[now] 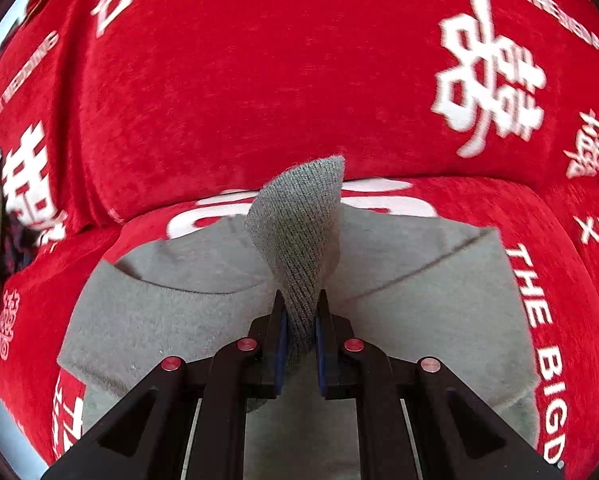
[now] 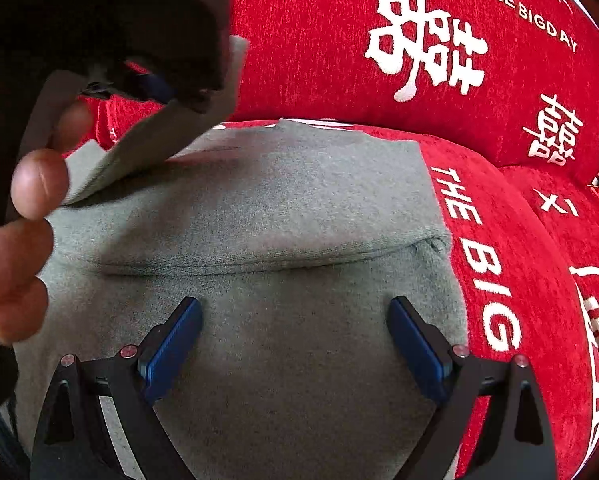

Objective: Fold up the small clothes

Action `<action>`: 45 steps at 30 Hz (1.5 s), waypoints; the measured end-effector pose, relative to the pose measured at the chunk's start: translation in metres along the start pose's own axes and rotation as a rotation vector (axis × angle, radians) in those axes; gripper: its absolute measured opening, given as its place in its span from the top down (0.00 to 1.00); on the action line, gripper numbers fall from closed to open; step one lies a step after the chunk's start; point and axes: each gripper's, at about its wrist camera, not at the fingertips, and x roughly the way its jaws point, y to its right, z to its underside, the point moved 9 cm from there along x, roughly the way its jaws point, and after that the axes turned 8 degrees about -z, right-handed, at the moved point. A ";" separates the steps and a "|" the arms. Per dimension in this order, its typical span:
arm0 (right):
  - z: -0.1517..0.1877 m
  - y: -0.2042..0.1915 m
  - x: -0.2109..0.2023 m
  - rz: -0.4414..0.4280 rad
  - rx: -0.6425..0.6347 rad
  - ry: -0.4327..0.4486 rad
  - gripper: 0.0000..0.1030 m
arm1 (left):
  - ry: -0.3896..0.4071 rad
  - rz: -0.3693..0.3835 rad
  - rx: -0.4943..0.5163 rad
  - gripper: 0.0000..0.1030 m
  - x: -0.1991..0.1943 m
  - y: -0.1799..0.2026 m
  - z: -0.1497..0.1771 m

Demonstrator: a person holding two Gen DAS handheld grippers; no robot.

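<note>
Grey garment (image 2: 259, 216) flat on red sofa cover (image 1: 227, 92). Left gripper (image 1: 299, 300) clamped on its ribbed cuff (image 1: 299, 216); right gripper (image 2: 295, 312) spread apart above the fabric

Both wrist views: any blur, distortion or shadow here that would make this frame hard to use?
Left wrist: strong fisheye bending; white print on the red cover smeared, the ribbed cuff pinched in the left gripper sharp. Right wrist: hand and dark left gripper at upper left blurred and shadowed; grey garment between the open right gripper clear.
</note>
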 end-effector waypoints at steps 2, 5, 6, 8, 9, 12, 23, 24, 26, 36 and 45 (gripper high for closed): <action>0.000 0.001 0.000 -0.007 0.003 0.006 0.08 | 0.003 0.054 0.036 0.87 -0.005 0.017 0.001; 0.000 0.001 0.000 -0.017 0.008 0.013 0.08 | 0.050 0.075 0.103 0.87 -0.010 0.036 -0.002; 0.000 0.001 0.000 -0.019 0.009 0.014 0.08 | 0.052 0.080 0.124 0.87 -0.011 0.043 -0.001; 0.000 0.003 0.000 -0.030 0.022 0.018 0.08 | 0.040 0.099 0.151 0.87 -0.011 0.052 0.000; 0.000 0.004 0.000 -0.036 0.026 0.020 0.08 | 0.035 0.115 0.161 0.87 -0.012 0.055 0.000; 0.000 0.004 0.000 -0.035 0.026 0.024 0.08 | 0.027 0.142 0.180 0.87 -0.011 0.062 0.001; -0.001 0.003 0.001 -0.028 0.019 0.029 0.08 | -0.030 0.305 0.250 0.87 -0.009 0.090 0.012; -0.001 0.003 0.001 -0.028 0.019 0.029 0.08 | -0.035 0.315 0.255 0.87 -0.009 0.092 0.013; -0.001 0.003 0.002 -0.027 0.018 0.028 0.07 | -0.051 0.339 0.269 0.87 -0.007 0.097 0.015; 0.001 -0.003 0.004 0.005 -0.009 0.021 0.07 | -0.161 0.432 0.256 0.86 0.011 0.108 0.028; 0.002 -0.008 0.004 0.001 -0.011 0.027 0.08 | -0.130 0.437 0.287 0.08 0.004 0.113 0.026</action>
